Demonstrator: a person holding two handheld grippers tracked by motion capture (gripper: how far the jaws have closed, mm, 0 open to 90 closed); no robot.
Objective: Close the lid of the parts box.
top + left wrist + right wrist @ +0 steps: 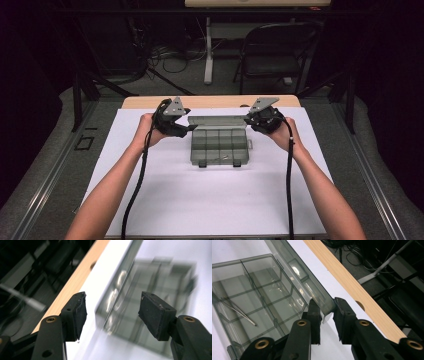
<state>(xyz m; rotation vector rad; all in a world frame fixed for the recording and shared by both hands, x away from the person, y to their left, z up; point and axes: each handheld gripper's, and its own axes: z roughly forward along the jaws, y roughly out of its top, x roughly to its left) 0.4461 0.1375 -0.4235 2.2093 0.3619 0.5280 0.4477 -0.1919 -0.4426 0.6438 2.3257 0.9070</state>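
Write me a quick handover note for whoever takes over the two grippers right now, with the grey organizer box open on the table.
Left gripper: open, nothing between its pads; the box lid's edge lies blurred beyond the jaws.
Right gripper: shut on the corner of the clear smoke-grey hinged lid, holding it up.
Clear smoke-grey plastic compartment box: sits mid-table on the white sheet, lid raised at its far side.
Thin metal tweezers: lie inside one compartment.
Done: box unlatched and opened.
Left: probably either lay the lid fully back or close it, and deal with the tweezers; keep the right grip until the lid is supported.
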